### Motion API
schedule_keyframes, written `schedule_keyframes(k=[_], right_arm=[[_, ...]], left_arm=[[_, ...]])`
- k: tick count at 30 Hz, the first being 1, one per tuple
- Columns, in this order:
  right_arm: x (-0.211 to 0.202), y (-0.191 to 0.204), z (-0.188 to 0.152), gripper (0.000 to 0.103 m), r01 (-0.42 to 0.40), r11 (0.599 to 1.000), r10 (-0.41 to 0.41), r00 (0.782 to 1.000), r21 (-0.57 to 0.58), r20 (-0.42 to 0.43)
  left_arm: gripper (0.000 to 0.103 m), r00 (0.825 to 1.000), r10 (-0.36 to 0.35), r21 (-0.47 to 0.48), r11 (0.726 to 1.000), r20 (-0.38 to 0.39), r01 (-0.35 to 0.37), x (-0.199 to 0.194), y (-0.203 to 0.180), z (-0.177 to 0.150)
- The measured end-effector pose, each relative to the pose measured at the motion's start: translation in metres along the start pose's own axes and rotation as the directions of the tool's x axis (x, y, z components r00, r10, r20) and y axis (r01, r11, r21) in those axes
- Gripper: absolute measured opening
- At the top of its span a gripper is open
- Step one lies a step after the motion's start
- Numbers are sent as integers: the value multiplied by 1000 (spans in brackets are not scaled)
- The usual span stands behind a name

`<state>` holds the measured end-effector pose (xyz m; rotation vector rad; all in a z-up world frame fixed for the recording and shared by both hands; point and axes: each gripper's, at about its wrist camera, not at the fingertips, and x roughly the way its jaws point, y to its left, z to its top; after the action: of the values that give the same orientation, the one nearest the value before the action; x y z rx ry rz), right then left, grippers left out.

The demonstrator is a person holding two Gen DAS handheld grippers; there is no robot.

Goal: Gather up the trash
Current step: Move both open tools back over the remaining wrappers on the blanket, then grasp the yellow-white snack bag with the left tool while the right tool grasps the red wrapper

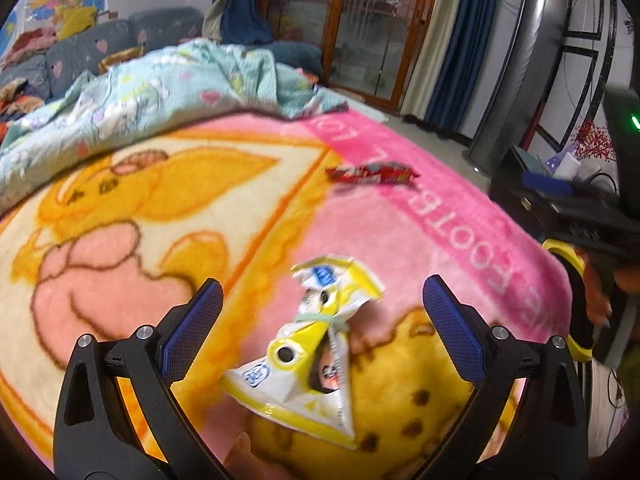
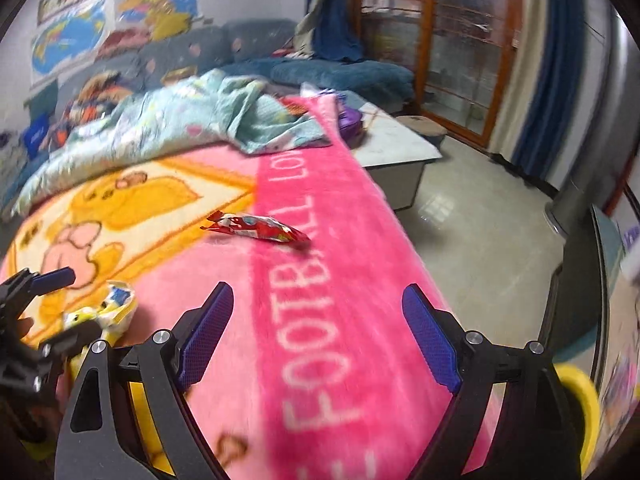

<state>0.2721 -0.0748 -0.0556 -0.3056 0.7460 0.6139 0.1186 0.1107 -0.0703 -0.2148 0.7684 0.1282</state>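
Observation:
A crumpled yellow and white wrapper (image 1: 316,344) lies on the pink cartoon blanket (image 1: 400,240), between the wide-open fingers of my left gripper (image 1: 322,312), which hovers just over it without touching. It also shows at the left in the right wrist view (image 2: 110,310). A red snack wrapper (image 1: 372,174) lies farther off on the blanket; in the right wrist view (image 2: 256,228) it is ahead of my right gripper (image 2: 316,324), which is open and empty above the pink border.
A rumpled light-blue quilt (image 2: 180,128) is heaped at the blanket's far end. A sofa (image 2: 224,48) stands behind. To the right are tiled floor (image 2: 480,232), a low table (image 2: 396,148) and a yellow-rimmed bin (image 2: 580,400).

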Motion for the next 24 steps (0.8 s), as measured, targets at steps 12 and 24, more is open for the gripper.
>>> schedule_keyframes(k=[12,24], right_arm=[[93,33,50,83,-19,962,-16,992,-273,-124],[135,41,50,21,-160,927,81,969,-340,-234]], left_arm=[[81,989,-59,18,998,-134,62,22,-2,-15],[65,987,9,75,997,-160,3,25,-12,-24]])
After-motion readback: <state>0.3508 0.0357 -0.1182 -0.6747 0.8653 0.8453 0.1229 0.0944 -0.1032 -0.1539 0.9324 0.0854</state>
